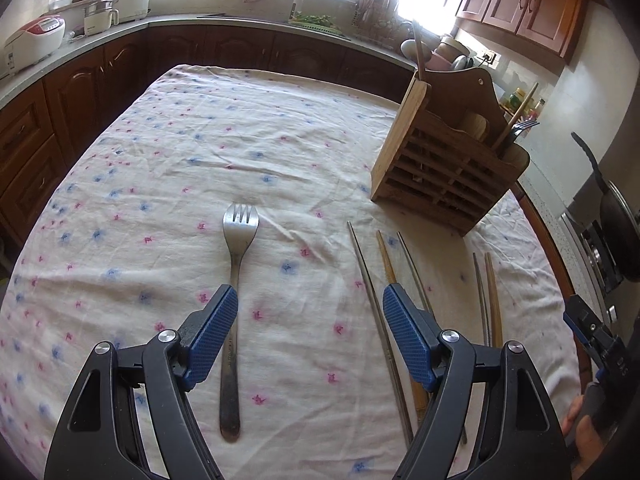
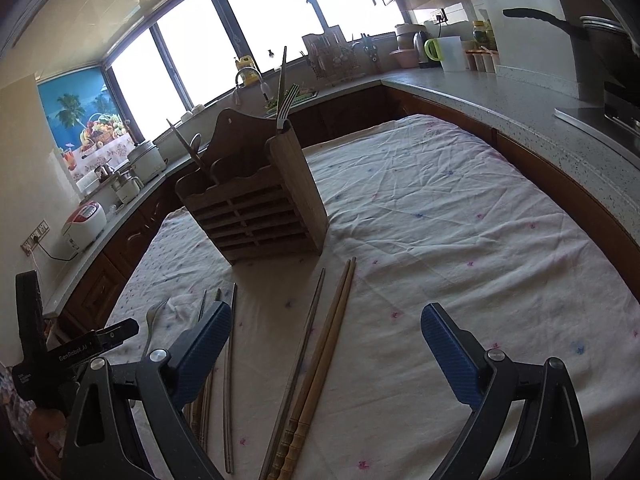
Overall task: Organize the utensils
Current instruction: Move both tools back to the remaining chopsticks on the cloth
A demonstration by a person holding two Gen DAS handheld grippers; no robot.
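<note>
A metal fork [image 1: 236, 280] lies on the flowered tablecloth [image 1: 200, 152], tines away from me, just inside my left gripper's left finger. My left gripper [image 1: 310, 300] is open and empty above it. Several metal and wooden chopsticks [image 1: 384, 280] lie to its right. A wooden utensil holder [image 1: 444, 168] stands beyond them with a fork and chopsticks in it. In the right wrist view the holder [image 2: 256, 200] stands ahead, and wooden chopsticks [image 2: 324, 348] lie between the fingers of my right gripper [image 2: 326, 320], which is open and empty. The fork [image 2: 154, 316] shows at left.
Kitchen counters [image 1: 120, 32] with rice cookers and pots run around the table. A stove with a black pan [image 1: 616, 216] is at the right. The right gripper [image 1: 596, 340] shows at the left wrist view's right edge.
</note>
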